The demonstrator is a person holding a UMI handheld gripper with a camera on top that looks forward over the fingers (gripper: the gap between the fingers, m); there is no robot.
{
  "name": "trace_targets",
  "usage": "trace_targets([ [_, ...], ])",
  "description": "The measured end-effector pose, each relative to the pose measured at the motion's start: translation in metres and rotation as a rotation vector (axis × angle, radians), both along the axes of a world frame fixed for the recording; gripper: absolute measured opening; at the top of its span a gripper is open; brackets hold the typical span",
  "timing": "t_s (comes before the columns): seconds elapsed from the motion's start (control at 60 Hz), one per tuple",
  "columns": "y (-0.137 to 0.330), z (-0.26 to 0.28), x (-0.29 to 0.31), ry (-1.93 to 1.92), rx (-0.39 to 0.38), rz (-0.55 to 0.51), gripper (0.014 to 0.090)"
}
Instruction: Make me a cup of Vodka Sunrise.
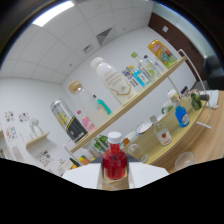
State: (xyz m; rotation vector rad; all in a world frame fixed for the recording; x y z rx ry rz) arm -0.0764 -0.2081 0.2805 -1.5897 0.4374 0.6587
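We see the gripper (116,177) tilted, so the whole room leans across the view. Its 2 white fingers (87,176) are pinched on a small bottle of red liquid (115,162) with a white cap, one finger pressing each side, so the bottle rides between them, lifted off the counter. Just beyond the bottle, on the wooden counter (210,142), stand 2 empty clear glasses, one (135,150) close ahead of the fingers and another (184,160) off to the right of them. Farther ahead on the counter are a clear bottle with a red label (161,132), a bottle of blue liquid (181,115) and a white bowl (144,127). Above and behind those runs a long wooden shelf (150,92) carrying a row of bottles and cartons: a dark can-like container (70,122), a tall clear bottle with a cork-coloured top (85,102), a large white bottle (112,80) and a yellow packet (161,52) at the far end.
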Motion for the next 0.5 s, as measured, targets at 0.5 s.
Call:
trace_targets([
  [0.5, 0.019, -0.212, -0.079, -0.597, -0.333, 0.039, 0.0341],
])
